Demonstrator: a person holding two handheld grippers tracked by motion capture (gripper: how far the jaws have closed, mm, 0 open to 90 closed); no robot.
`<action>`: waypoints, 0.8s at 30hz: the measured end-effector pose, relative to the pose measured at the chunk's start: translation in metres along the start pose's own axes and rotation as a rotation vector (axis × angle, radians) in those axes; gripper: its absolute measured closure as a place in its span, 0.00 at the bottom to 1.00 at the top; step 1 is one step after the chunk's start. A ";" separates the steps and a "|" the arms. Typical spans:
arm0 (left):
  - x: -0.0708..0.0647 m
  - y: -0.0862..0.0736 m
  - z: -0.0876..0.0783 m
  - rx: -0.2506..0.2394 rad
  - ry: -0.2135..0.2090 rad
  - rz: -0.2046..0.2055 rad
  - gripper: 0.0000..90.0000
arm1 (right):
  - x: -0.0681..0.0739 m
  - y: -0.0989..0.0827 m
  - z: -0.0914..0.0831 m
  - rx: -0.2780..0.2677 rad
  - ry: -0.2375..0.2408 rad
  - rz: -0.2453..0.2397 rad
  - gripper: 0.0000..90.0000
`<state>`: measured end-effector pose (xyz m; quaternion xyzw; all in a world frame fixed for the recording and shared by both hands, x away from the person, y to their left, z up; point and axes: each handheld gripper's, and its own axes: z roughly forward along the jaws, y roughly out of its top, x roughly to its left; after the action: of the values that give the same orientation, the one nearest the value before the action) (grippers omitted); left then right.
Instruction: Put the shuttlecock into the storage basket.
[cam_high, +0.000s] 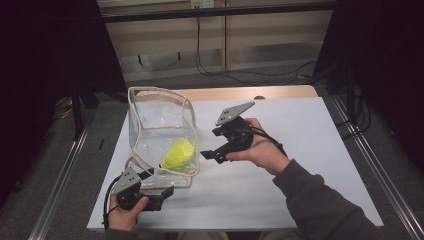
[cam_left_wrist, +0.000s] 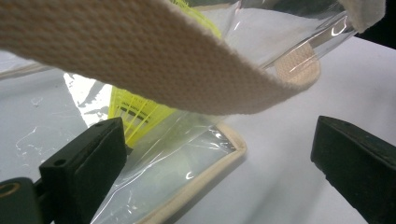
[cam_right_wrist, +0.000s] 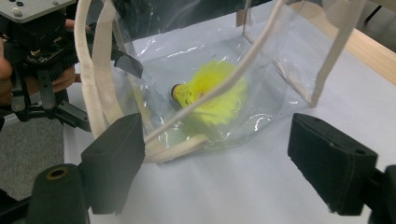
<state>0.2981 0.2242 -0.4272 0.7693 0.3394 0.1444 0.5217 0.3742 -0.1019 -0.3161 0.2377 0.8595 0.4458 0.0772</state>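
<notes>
A clear plastic bag (cam_high: 160, 125) with beige fabric trim stands upright on the left of the white table sheet (cam_high: 280, 190). A yellow shuttlecock (cam_high: 178, 154) lies inside it at the bottom. My left gripper (cam_high: 159, 184) sits at the bag's near corner, open. In the left gripper view the bag's trimmed bottom corner (cam_left_wrist: 196, 196), a beige strap (cam_left_wrist: 140, 60) and the shuttlecock (cam_left_wrist: 135, 114) lie between and beyond the wide jaws. My right gripper (cam_high: 210, 144) is just right of the bag, pointing at it, open. In the right gripper view the shuttlecock (cam_right_wrist: 212, 93) shows through the bag wall ahead.
The wooden table edge (cam_high: 240, 92) runs along the far side of the sheet. Metal rails (cam_high: 380, 170) flank the table left and right. Cables (cam_high: 250, 75) trail on the floor beyond. The sheet's right half lies bare under the person's right sleeve (cam_high: 320, 200).
</notes>
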 end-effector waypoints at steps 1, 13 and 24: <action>0.000 0.000 0.000 -0.001 0.002 -0.001 0.04 | -0.002 -0.003 -0.001 -0.003 -0.001 0.003 0.20; 0.000 0.000 0.000 0.001 0.000 -0.001 0.04 | -0.015 -0.035 -0.009 -0.023 -0.009 0.045 0.17; 0.000 0.000 0.000 -0.001 0.000 -0.002 0.04 | -0.022 -0.060 -0.012 -0.040 -0.018 0.074 0.15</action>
<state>0.2982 0.2243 -0.4275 0.7687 0.3402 0.1438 0.5222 0.3692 -0.1507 -0.3591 0.2718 0.8404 0.4632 0.0730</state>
